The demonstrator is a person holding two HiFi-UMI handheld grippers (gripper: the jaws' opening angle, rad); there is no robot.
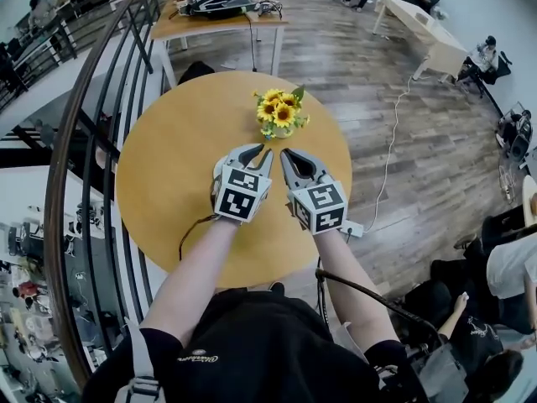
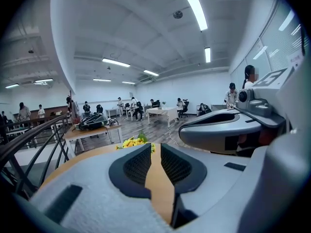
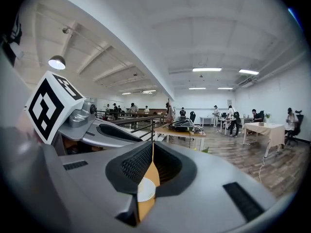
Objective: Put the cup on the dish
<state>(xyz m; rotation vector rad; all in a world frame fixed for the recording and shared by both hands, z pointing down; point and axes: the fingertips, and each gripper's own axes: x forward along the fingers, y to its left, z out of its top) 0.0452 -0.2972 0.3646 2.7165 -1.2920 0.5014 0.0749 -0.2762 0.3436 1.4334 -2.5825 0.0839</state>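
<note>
Both grippers hang side by side over the round wooden table (image 1: 168, 166), tips pointing away from me. My left gripper (image 1: 267, 154) is shut with nothing between its pads (image 2: 141, 164). Beside it, my right gripper (image 1: 286, 158) is also shut at the tips and holds nothing. In the right gripper view, a white round thing (image 3: 145, 191) shows on the table through the slit behind that gripper's (image 3: 153, 148) tips. I cannot tell whether it is the cup or the dish. The head view shows neither a cup nor a dish; the grippers cover that spot.
A small vase of yellow sunflowers (image 1: 279, 112) stands on the table just beyond the gripper tips. A black railing (image 1: 92, 166) curves along the table's left. A rectangular table with a bag (image 1: 220, 7) stands farther off. Seated people are at the right.
</note>
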